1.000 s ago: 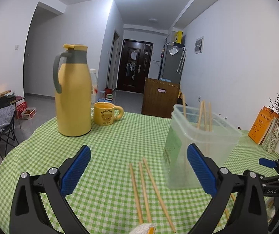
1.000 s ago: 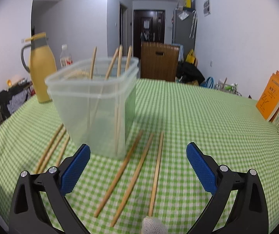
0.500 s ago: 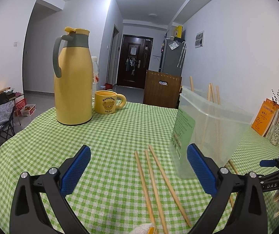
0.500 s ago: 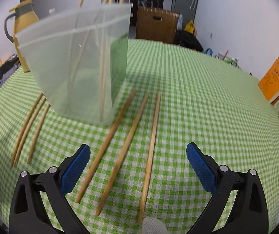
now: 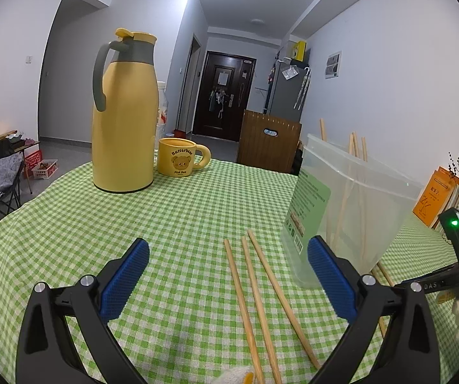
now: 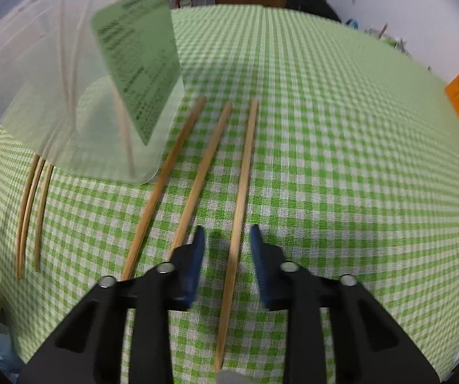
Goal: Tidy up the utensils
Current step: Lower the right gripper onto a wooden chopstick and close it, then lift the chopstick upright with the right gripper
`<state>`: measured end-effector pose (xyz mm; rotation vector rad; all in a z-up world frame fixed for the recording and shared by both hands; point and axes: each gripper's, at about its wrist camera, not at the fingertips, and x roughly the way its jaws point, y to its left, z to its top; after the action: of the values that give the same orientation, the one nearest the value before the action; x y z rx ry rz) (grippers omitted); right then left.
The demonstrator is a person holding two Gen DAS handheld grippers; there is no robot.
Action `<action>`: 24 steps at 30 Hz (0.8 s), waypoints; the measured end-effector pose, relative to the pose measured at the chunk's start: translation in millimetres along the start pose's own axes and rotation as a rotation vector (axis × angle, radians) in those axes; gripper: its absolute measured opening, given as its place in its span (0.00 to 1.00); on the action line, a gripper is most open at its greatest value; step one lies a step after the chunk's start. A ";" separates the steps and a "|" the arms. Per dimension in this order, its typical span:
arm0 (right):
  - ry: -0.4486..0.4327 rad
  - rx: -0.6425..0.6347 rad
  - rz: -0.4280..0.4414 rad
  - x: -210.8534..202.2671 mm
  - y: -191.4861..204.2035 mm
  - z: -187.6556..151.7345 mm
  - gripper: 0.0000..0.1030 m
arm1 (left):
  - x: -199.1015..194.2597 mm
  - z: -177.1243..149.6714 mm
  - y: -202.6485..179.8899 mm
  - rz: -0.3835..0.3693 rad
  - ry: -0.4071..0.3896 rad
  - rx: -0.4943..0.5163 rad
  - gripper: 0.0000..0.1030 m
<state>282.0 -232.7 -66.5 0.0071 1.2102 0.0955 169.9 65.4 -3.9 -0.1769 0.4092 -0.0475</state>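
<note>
Right wrist view, nearest first: the right gripper (image 6: 226, 235) points steeply down at the green checked tablecloth (image 6: 341, 147), and its blue jaws have just been closing, with the rightmost chopstick (image 6: 239, 198) between them. A sliver of cloth shows on each side of the stick, so the pads seem not yet to press it, though the frame is blurred by motion and I cannot be sure. That stick is a long, plain, pale wooden rod lying flat, and its near end is cut off by the lower edge. Two like it lie just to its left, the middle chopstick (image 6: 204, 172) and the left chopstick (image 6: 165, 182), fanning apart toward the clear plastic container (image 6: 78, 73), whose green label is smeared beyond reading. More sticks stand inside it, dim through the wall.

From the left wrist view, the left gripper (image 5: 229, 275) hangs open and empty over three further chopsticks (image 5: 255, 294), their near ends cut off at the bottom of the frame. Farther back stand a yellow mug (image 5: 179, 156) and a yellow thermos jug (image 5: 123, 115)
</note>
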 end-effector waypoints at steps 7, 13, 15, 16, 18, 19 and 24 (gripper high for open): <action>0.102 0.011 -0.024 21.8 0.1 23.9 0.08 | -3.8 0.2 -1.8 -0.008 -0.003 0.009 0.93; 0.122 -0.017 -0.080 33.9 11.4 34.3 0.07 | -9.5 0.3 -4.7 -0.025 -0.019 0.014 0.93; 0.121 -0.030 -0.094 36.1 14.8 32.5 0.07 | -8.4 -0.3 -5.5 -0.024 -0.015 0.020 0.93; 0.119 -0.026 -0.095 36.2 16.4 31.5 0.06 | -7.3 -0.4 -5.4 -0.026 -0.009 0.019 0.93; 0.116 -0.012 -0.096 37.1 18.0 31.4 0.06 | -5.9 -0.5 -4.9 -0.029 -0.003 0.014 0.93; 0.112 -0.003 -0.097 36.9 18.0 31.7 0.06 | -5.7 -0.3 -4.5 -0.029 -0.003 0.012 0.93; 0.087 0.035 -0.077 31.3 15.9 25.3 0.06 | -6.7 0.0 -3.3 -0.021 -0.013 0.009 0.93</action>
<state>315.5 -213.2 -85.9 -0.0131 1.2978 0.0067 163.7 62.8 -0.6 -0.1728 0.3941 -0.0690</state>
